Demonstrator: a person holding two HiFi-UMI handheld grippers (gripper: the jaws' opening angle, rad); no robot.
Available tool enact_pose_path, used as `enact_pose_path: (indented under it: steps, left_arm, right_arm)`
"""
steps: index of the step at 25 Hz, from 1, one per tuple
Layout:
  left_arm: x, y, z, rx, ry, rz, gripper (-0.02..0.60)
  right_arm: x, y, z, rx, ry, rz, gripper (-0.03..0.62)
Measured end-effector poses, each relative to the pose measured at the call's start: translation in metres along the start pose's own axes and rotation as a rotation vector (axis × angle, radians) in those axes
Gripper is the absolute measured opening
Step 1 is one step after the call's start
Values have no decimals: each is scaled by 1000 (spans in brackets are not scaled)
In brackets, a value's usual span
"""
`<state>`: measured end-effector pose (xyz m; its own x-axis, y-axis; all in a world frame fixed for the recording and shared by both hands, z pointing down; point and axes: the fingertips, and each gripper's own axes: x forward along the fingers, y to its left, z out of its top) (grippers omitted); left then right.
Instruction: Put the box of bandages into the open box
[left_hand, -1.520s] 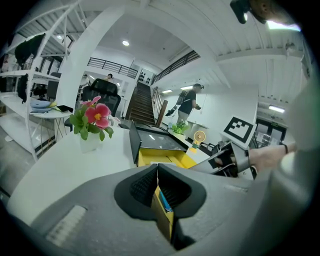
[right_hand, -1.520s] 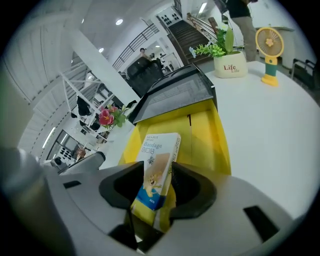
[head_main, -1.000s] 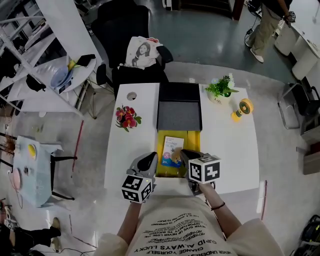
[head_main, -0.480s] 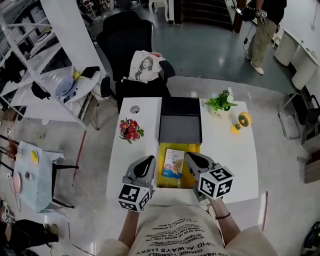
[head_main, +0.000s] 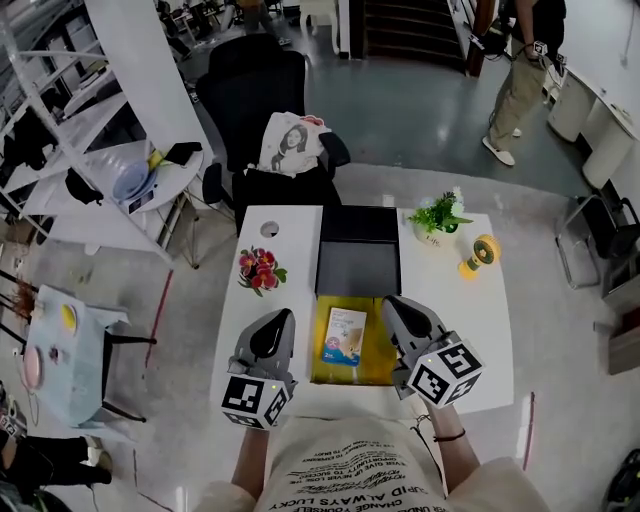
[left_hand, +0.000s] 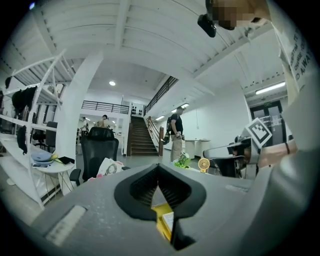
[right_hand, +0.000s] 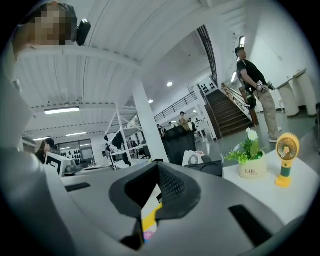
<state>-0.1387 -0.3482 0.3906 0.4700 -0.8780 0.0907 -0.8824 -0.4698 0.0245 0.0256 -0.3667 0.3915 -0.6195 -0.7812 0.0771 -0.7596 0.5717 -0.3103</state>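
Note:
The bandage box (head_main: 346, 335), white and blue, lies flat inside the open box (head_main: 381, 357), which has a yellow inside and a dark lid (head_main: 358, 255) folded back. My left gripper (head_main: 279, 319) is shut, just left of the open box, with nothing in it. My right gripper (head_main: 393, 303) is shut and empty over the box's right edge. In the left gripper view the shut gripper (left_hand: 159, 172) frames the yellow box (left_hand: 159, 224) below its tips. In the right gripper view the right gripper (right_hand: 158, 172) is shut, with a strip of the yellow box (right_hand: 150, 215) below.
On the white table (head_main: 450, 300) stand red flowers (head_main: 260, 268), a potted plant (head_main: 438, 213) and a small yellow fan (head_main: 479, 252). A black chair (head_main: 262, 100) with a printed bag (head_main: 292, 145) stands behind it. A person (head_main: 520, 80) stands far back right.
Both grippers have drawn back toward the table's front edge and apart from each other. The bandage box stays lying in the yellow box.

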Motion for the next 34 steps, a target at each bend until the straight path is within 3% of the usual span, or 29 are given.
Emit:
enact_pose_path:
  steps: [9,34]
  left_arm:
    - [0,4,6,3,-44,38,21]
    - [-6,10,-1,13,-15,68,23]
  right_arm:
    - [-7,-3,22,-78,-113,-20,5]
    - [-22,-18,22,-107,-111,-103,5]
